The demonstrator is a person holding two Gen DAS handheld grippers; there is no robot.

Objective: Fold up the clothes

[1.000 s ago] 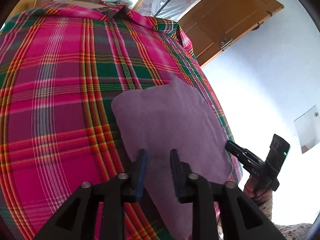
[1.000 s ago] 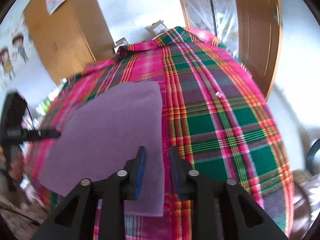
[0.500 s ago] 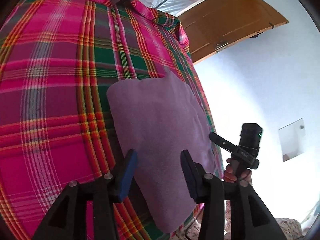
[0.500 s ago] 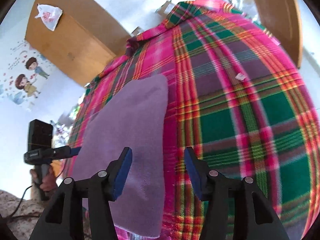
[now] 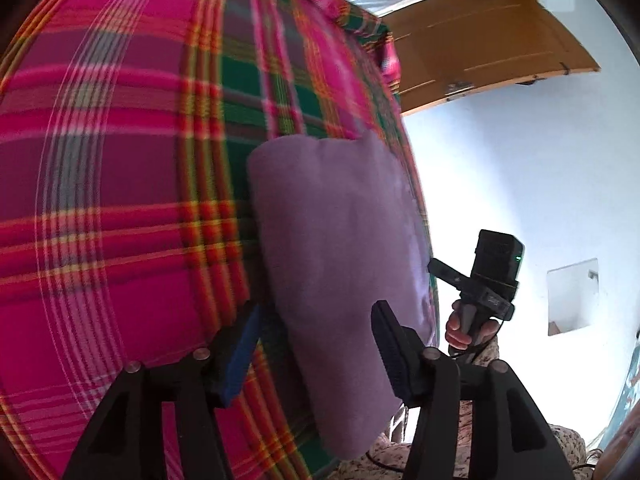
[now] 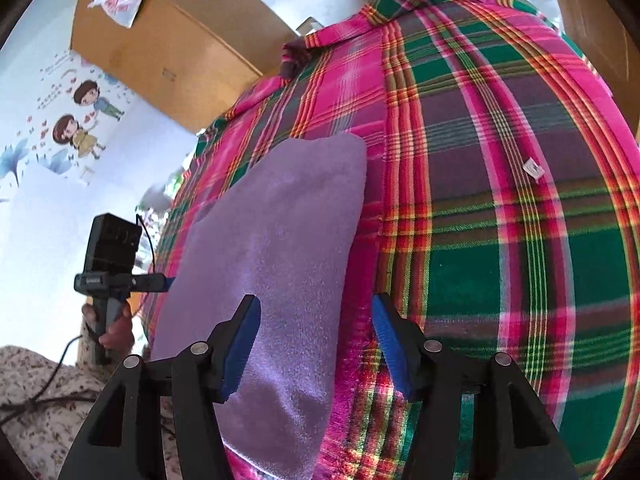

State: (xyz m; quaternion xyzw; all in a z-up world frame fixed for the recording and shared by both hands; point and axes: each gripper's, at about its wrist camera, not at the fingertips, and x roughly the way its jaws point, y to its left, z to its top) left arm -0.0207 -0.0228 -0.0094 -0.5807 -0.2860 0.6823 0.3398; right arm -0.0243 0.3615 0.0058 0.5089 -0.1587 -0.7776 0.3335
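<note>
A folded purple cloth point(image 5: 340, 248) lies flat on a pink, green and red plaid sheet point(image 5: 120, 184) near its front edge. My left gripper point(image 5: 316, 344) hovers open just above the cloth's near left corner, nothing between its fingers. In the right wrist view the same purple cloth point(image 6: 280, 264) rests on the plaid sheet point(image 6: 500, 200), and my right gripper point(image 6: 316, 340) is open over the cloth's near right edge, holding nothing. Each view shows the other gripper beside the cloth: the right gripper point(image 5: 440, 270) and the left gripper point(image 6: 160, 282), each held by a hand.
A wooden door point(image 5: 480, 48) stands open behind the plaid surface, white wall to the right. A wooden cabinet point(image 6: 168, 48) with a white plastic bag point(image 6: 118, 0) on it stands at the back left. A person's patterned sleeve point(image 6: 36, 392) is at the near edge.
Both grippers opened wide, from nearly shut a second ago, and drew back toward the near edge of the purple cloth, which stays flat on the sheet.
</note>
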